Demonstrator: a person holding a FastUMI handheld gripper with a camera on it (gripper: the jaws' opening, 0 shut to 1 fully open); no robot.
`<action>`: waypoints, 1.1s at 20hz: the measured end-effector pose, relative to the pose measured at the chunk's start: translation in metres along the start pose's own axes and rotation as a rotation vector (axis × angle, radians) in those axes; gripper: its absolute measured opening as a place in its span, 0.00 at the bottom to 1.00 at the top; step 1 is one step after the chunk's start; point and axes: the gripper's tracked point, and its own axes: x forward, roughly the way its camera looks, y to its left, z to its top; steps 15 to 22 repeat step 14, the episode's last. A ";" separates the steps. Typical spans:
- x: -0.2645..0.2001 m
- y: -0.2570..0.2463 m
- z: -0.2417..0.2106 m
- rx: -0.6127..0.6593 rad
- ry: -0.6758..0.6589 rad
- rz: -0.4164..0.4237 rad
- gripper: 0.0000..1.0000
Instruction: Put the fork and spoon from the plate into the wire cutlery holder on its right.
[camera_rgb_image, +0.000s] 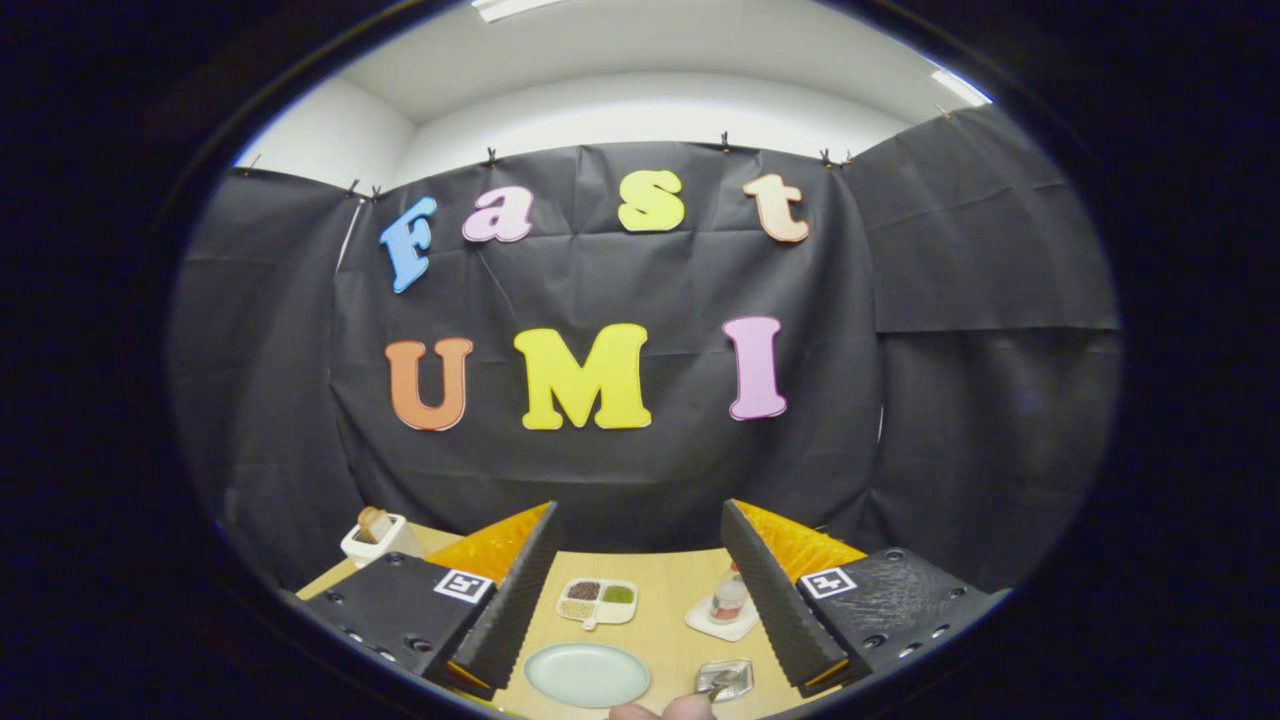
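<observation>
The tongs hang spread wide and empty above the surface, the plate between them looking bare, the holder just right of it already showing something shiny; such cutlery would be stiff, light and slippery, best pinched mid-handle.

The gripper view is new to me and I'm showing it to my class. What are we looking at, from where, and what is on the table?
The camera rides on handheld tongs and looks forward along their two fingers, which stand apart with nothing between them. Beyond them is a wooden table. On it lie a pale plate, a divided dish of seeds or spices, a small bottle on a white coaster, a shiny metal holder, and a white container off to the side. A fingertip shows near the plate.
</observation>
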 end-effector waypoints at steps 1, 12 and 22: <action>-0.001 0.001 0.000 0.000 -0.001 0.001 0.96; -0.005 0.005 0.015 -0.036 -0.055 -0.004 0.96; -0.004 0.007 0.015 -0.052 -0.058 0.002 0.96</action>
